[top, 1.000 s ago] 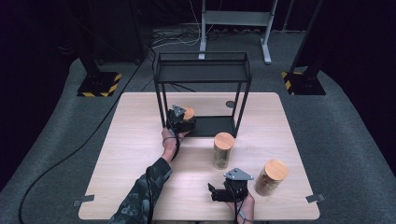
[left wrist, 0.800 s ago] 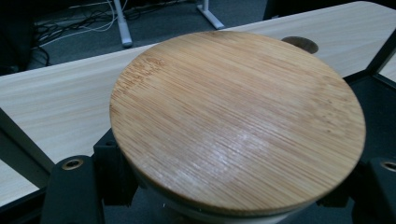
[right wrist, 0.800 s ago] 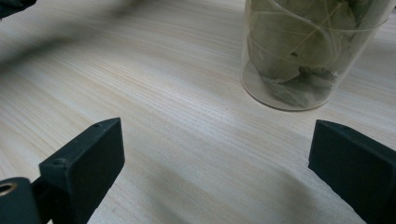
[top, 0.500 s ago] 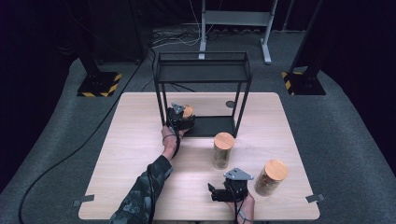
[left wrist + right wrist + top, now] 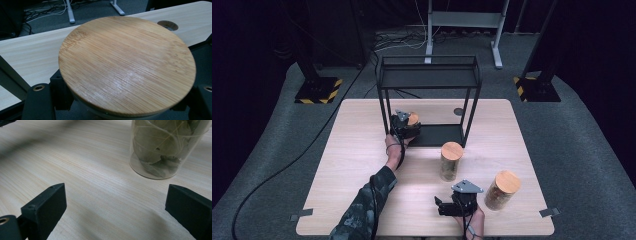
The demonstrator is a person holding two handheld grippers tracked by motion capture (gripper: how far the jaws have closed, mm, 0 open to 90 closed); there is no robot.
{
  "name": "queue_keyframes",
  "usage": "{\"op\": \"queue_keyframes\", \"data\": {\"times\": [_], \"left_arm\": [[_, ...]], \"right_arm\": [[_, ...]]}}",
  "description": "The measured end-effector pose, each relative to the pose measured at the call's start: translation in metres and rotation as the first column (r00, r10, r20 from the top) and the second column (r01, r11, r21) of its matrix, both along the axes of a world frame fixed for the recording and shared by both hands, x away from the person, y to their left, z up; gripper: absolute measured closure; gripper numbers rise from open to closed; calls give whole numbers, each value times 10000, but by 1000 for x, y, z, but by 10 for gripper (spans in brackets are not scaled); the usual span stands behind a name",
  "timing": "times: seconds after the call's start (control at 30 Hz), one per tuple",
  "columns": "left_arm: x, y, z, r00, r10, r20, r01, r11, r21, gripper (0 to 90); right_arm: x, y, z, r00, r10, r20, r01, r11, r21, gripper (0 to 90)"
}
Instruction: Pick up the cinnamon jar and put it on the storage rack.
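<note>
- The left gripper (image 5: pixel 406 126) is clamped on a jar with a bamboo lid (image 5: pixel 413 119), at the left end of the rack's bottom shelf (image 5: pixel 443 134).
- In the left gripper view the round lid (image 5: pixel 127 65) sits between the two black jaws, which press on the jar just below it; the glass under the lid is mostly hidden.
- The black wire rack (image 5: pixel 429 75) stands at the far middle of the surface (image 5: pixel 357 150), with its upper shelf bare.
- A round hole (image 5: pixel 458 111) in the surface lies near the far edge, behind the rack; it shows too in the left gripper view (image 5: pixel 167 24), beyond the lid.
- The left forearm, in a camouflage sleeve (image 5: pixel 364 212), reaches from the near edge up to the rack.
- The right gripper (image 5: pixel 446 206) rests near the near edge, right of the middle, with its jaws wide apart and nothing between them.
- A second jar (image 5: pixel 451 161) stands upright in the middle of the surface, just in front of the rack's right leg; in the right gripper view its glass base (image 5: pixel 160 147) holds dried leaves and lies beyond the jaws, apart from them.
- A third jar (image 5: pixel 501 190) stands upright near the near right corner, just beside the right gripper; whether they touch cannot be told.
</note>
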State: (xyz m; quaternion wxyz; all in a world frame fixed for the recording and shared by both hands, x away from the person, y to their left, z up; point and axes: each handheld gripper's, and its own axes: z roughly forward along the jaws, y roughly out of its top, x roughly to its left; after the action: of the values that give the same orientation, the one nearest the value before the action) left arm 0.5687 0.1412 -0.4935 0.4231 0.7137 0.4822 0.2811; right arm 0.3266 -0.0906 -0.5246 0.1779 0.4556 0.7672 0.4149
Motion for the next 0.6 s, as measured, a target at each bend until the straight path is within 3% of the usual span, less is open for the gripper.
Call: {"op": "queue_keyframes", "data": {"times": [0.53, 0.6], "left_arm": [[0, -1, 1, 9996, 268, -65, -267, 9996, 22, 245], [-2, -2, 3, 9995, 321, 4, -321, 9993, 188, 204]], "right_arm": [[0, 0, 0, 10000, -14, 21, 14, 10000, 7, 27], [0, 0, 0, 10000, -15, 20, 14, 10000, 8, 26]]}}
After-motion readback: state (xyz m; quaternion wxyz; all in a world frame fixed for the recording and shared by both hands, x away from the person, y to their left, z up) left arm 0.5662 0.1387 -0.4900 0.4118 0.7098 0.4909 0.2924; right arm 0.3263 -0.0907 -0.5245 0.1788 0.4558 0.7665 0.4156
